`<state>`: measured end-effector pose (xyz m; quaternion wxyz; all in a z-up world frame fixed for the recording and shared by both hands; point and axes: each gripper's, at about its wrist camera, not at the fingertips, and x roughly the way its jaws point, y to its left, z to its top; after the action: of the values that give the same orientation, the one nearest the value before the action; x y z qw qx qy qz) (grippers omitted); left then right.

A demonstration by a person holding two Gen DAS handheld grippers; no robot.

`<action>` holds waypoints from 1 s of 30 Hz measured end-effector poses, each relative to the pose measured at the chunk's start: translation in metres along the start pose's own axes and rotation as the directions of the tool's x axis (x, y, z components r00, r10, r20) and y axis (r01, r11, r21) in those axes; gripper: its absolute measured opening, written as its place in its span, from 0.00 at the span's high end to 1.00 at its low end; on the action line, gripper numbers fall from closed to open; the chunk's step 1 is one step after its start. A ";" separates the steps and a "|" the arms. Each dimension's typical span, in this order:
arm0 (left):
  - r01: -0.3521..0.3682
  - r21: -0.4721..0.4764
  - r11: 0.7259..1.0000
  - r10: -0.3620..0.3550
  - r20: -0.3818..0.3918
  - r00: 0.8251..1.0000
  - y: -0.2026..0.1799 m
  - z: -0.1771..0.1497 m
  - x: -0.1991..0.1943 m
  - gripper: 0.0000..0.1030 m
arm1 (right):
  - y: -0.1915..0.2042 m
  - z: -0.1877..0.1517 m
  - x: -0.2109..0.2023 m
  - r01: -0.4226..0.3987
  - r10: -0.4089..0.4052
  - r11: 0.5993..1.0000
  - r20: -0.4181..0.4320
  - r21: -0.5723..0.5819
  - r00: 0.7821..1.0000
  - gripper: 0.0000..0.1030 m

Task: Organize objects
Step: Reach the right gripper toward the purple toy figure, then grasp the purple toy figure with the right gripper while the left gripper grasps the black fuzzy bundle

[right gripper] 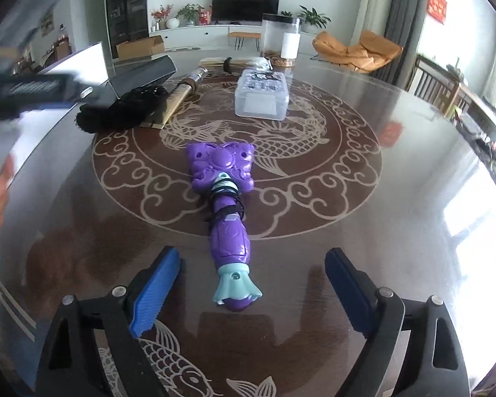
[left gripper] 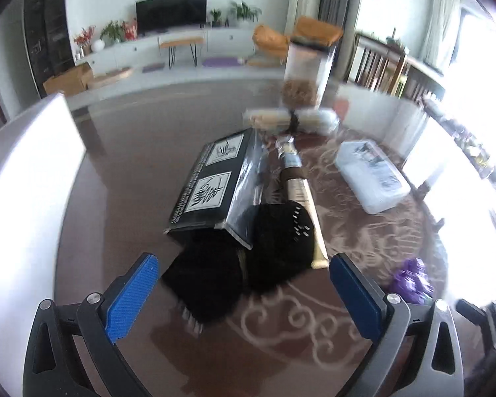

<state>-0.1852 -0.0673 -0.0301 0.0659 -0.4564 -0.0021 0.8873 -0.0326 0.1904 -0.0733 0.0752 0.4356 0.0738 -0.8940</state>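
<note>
Home living room: wall-side TV on a white cabinet, potted plants, orange lounge chair, curtains, and a carp-patterned table.

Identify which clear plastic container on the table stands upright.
The tall jar with the black lid, at the table's far edge; the flat lidded box lies low.

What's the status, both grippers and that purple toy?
Both grippers open, left gripper and right gripper empty. Purple toy flat on table, between right fingers, untouched. Nothing blocking.
</note>
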 end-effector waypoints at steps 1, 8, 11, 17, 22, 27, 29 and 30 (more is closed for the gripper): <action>0.012 0.020 1.000 -0.012 -0.035 0.999 -0.003 0.002 0.011 0.00 | -0.002 0.000 0.001 -0.007 0.007 1.000 -0.004 0.011 1.000 0.13; 0.023 0.168 0.986 -0.020 -0.021 1.000 -0.032 -0.040 -0.010 0.51 | -0.009 -0.001 0.001 -0.018 0.019 0.998 -0.015 0.060 1.000 0.13; 0.049 0.191 0.980 -0.042 -0.042 0.998 -0.044 -0.075 -0.035 0.50 | -0.011 -0.001 0.000 -0.008 0.009 0.997 -0.016 0.073 1.000 0.13; 0.145 0.146 0.979 -0.132 -0.097 0.987 -0.045 -0.117 -0.072 0.22 | -0.011 -0.002 0.000 -0.008 0.009 0.997 -0.017 0.075 1.000 0.13; 0.174 0.232 0.957 -0.144 -0.143 0.979 -0.059 -0.112 -0.070 0.10 | -0.012 -0.001 0.000 -0.010 0.011 0.997 -0.018 0.076 1.000 0.12; 0.147 0.347 0.926 -0.104 -0.138 0.985 -0.076 -0.107 -0.054 0.12 | -0.013 -0.002 0.000 -0.010 0.012 0.997 -0.018 0.080 1.000 0.12; 0.140 0.319 0.937 -0.106 -0.121 0.987 -0.070 -0.111 -0.054 0.43 | -0.014 -0.002 0.000 -0.008 0.010 0.996 -0.018 0.084 1.000 0.11; 0.143 0.283 0.949 -0.116 -0.108 0.987 -0.064 -0.112 -0.057 0.49 | -0.014 -0.002 0.000 -0.007 0.009 0.996 -0.019 0.085 1.000 0.11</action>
<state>-0.0540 -0.0169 -0.0449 0.1901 -0.4800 0.1008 0.8504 -0.0338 0.2047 -0.0733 0.0595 0.4471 0.0346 -0.8918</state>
